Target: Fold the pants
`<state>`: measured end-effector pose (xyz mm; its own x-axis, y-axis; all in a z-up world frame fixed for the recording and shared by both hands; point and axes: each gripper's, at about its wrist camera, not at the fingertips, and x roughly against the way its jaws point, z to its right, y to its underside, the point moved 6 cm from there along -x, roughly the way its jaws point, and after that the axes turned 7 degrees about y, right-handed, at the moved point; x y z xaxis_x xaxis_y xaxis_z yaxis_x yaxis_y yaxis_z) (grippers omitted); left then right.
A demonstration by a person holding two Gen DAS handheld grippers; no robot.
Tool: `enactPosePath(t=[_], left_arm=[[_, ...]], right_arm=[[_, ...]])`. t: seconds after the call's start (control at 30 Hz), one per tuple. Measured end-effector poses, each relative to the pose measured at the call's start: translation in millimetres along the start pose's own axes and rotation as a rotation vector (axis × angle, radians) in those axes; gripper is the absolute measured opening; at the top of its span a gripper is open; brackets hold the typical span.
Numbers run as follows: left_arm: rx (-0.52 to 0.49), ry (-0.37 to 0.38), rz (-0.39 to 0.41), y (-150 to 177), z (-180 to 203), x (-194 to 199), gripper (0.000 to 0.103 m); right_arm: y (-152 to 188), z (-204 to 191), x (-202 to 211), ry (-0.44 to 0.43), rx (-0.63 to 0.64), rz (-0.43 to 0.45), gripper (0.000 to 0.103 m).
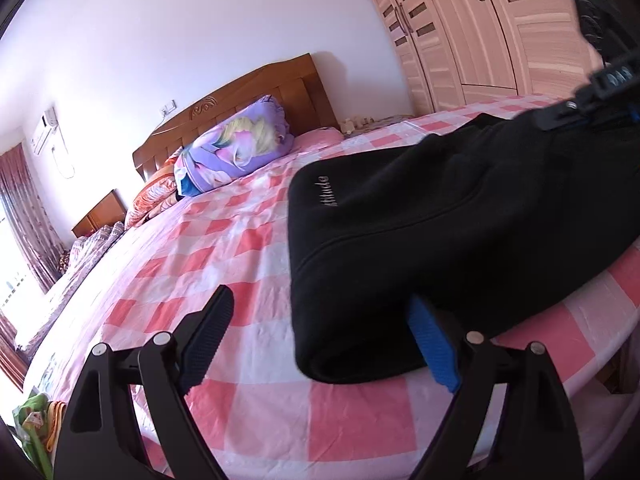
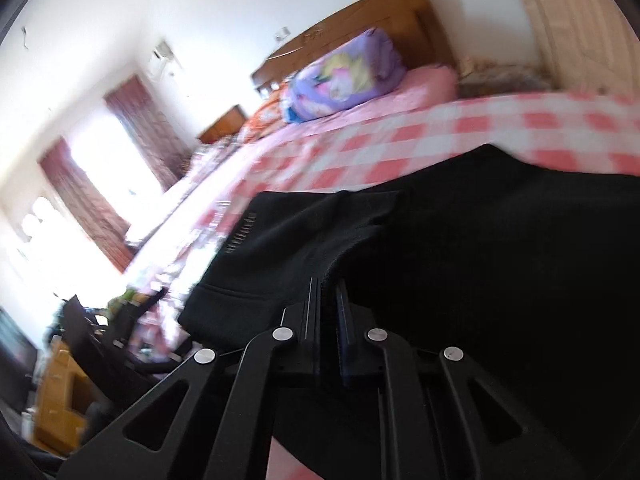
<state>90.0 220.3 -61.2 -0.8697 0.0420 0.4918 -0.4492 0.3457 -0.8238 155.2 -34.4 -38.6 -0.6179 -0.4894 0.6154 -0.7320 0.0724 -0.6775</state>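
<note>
The black pants (image 1: 460, 216) lie folded on the pink checked bed, with grey lettering near one corner. My left gripper (image 1: 320, 320) is open at the pants' near corner. Its black left finger (image 1: 208, 332) rests on the sheet and its blue-padded right finger (image 1: 432, 344) sits against the pants' edge, its tip hidden by the cloth. My right gripper (image 2: 330, 284) is shut on an edge of the pants (image 2: 500, 240) and shows at the upper right of the left wrist view (image 1: 600, 96). The right wrist view is blurred.
The pink and white checked bed (image 1: 224, 264) runs to a wooden headboard (image 1: 248, 100) with a purple pillow (image 1: 236, 144). A wardrobe (image 1: 480, 28) stands to the right. A window with red curtains (image 2: 84, 184) and floor clutter (image 2: 72, 380) are on the left.
</note>
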Motion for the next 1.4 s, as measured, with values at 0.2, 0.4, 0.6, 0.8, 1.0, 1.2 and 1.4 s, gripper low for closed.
enactPosePath(t=[0.2, 0.4, 0.6, 0.8, 1.0, 1.2, 1.4], left_arm=[[0.053, -0.019, 0.069, -7, -8, 13, 0.086], [0.065, -0.028, 0.071, -16, -17, 12, 0.091], [0.051, -0.014, 0.115, -33, -14, 20, 0.091], [0.006, 0.058, 0.087, -29, -5, 19, 0.091], [-0.126, 0.061, 0.015, -18, 21, 9, 0.091], [-0.101, 0.142, 0.094, -29, 23, 32, 0.090], [0.238, 0.163, 0.121, -42, -48, 7, 0.090]], right_arm=[[15, 19, -14, -0.091, -0.084, -0.087, 0.014], [15, 21, -14, -0.074, -0.103, -0.115, 0.023], [23, 37, 3, -0.057, -0.116, -0.076, 0.080], [7, 47, -1, -0.079, -0.175, -0.109, 0.085], [-19, 36, 3, -0.148, -0.178, -0.023, 0.085], [-21, 9, -26, -0.179, -0.104, -0.139, 0.083], [-18, -16, -62, -0.124, 0.029, -0.158, 0.065]])
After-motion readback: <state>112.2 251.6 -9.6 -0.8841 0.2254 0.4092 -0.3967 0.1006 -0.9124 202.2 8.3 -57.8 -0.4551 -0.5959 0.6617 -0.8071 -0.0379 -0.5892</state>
